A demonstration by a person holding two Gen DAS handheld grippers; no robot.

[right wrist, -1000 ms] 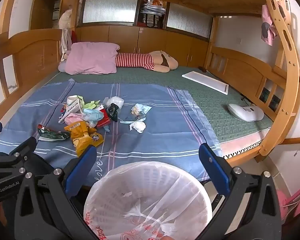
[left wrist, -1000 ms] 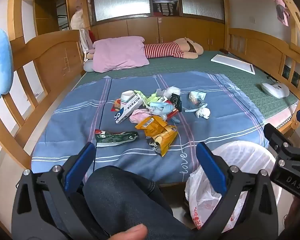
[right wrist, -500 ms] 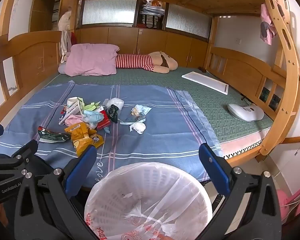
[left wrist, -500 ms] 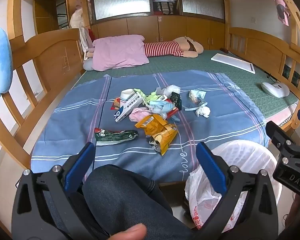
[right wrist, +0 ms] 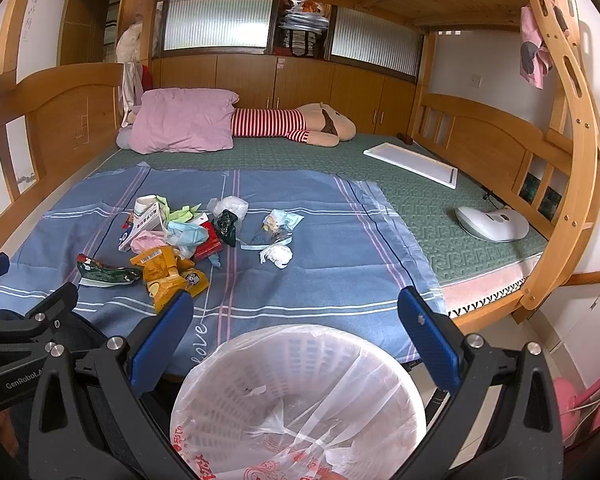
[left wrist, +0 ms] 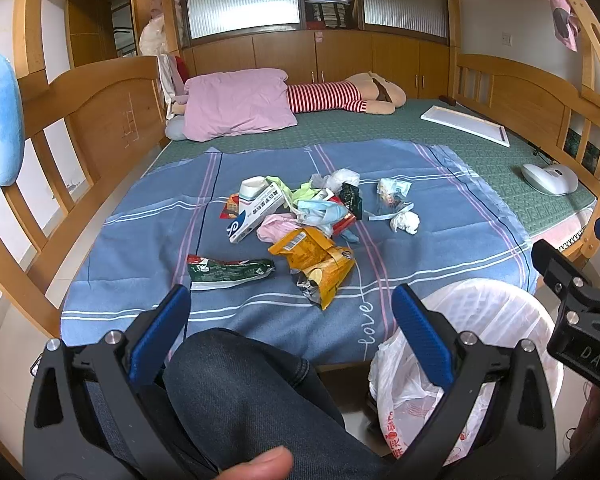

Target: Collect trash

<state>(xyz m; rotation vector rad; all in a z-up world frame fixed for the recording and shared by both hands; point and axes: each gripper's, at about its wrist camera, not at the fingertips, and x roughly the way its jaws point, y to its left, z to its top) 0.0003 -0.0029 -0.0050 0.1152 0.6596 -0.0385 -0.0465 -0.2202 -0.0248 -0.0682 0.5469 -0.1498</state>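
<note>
A pile of trash lies on the blue blanket point(left wrist: 148, 240): a yellow snack bag point(left wrist: 314, 258), a green wrapper point(left wrist: 228, 271), a white-blue box point(left wrist: 256, 214), a crumpled tissue point(left wrist: 405, 222) and several other scraps. The yellow bag point(right wrist: 170, 270) and tissue point(right wrist: 276, 256) also show in the right wrist view. A white bin lined with a plastic bag point(right wrist: 300, 396) stands on the floor at the bed's near edge. My left gripper point(left wrist: 288, 312) is open and empty above a knee. My right gripper point(right wrist: 292, 320) is open and empty above the bin.
A pink pillow point(left wrist: 238, 104) and a striped plush toy point(left wrist: 340, 98) lie at the far end of the bed. A white board point(right wrist: 412, 164) and a white device point(right wrist: 492, 224) lie on the green mat at right. Wooden rails point(left wrist: 80, 120) bound the bed.
Both grippers have drifted only slightly; the view is nearly the same. Nothing was taken hold of.
</note>
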